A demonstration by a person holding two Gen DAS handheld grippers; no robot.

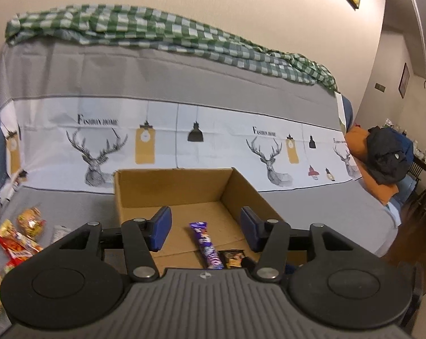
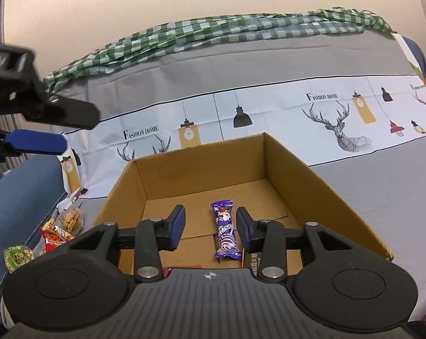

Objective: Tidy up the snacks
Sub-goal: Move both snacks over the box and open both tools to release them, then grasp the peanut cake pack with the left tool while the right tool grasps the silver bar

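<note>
An open cardboard box (image 1: pixel 173 186) (image 2: pixel 201 163) stands on the grey sofa seat. A purple snack bar (image 1: pixel 205 244) (image 2: pixel 225 231) lies on its floor, with a dark brown packet (image 1: pixel 234 257) (image 2: pixel 253 260) beside it. My left gripper (image 1: pixel 204 230) is open and empty above the box. My right gripper (image 2: pixel 210 228) is open and empty, its fingers either side of the purple bar and above it. Several loose snacks (image 1: pixel 20 234) (image 2: pixel 57 231) lie on the seat left of the box. The left gripper's blue finger (image 2: pixel 34 142) shows at the far left of the right wrist view.
The sofa back carries a deer-print cover (image 1: pixel 184 130) (image 2: pixel 326 107) and a green checked cloth (image 1: pixel 156 31) (image 2: pixel 213 31). An orange cushion with a dark bag (image 1: pixel 385 158) lies at the sofa's right end. A blue armrest (image 2: pixel 20 195) is at the left.
</note>
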